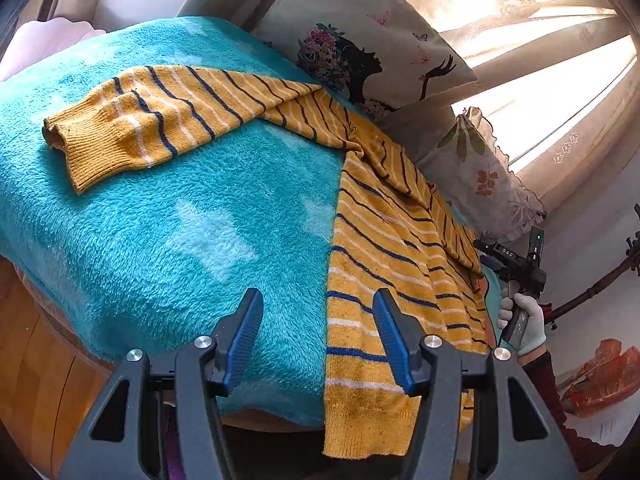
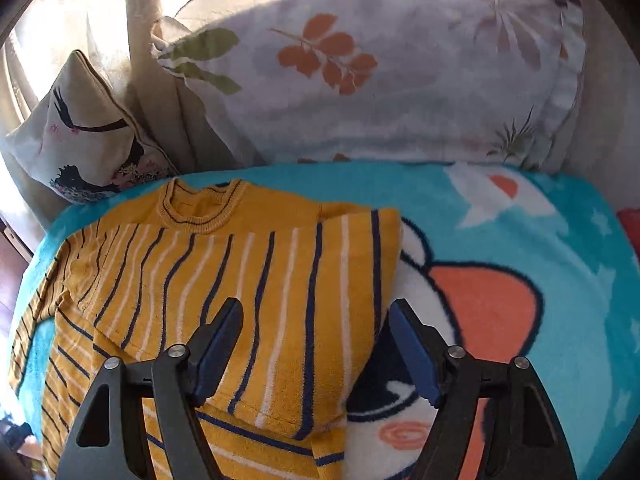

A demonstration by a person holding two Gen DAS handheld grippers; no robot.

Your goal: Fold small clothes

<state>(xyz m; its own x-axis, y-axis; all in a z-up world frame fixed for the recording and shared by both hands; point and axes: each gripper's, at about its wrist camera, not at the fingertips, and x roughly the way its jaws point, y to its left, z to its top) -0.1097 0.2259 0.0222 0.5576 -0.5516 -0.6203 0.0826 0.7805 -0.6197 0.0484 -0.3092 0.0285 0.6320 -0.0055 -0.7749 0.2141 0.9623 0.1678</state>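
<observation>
Both my grippers gape, gripping nothing: left gripper (image 1: 318, 334) over the sweater's (image 1: 384, 248) hem edge, lower centre; sleeve (image 1: 132, 120) spread upper left on the teal blanket (image 1: 180, 220). Right gripper (image 2: 316, 346) hovers above the folded-over sleeve (image 2: 304, 300), lower centre.
</observation>
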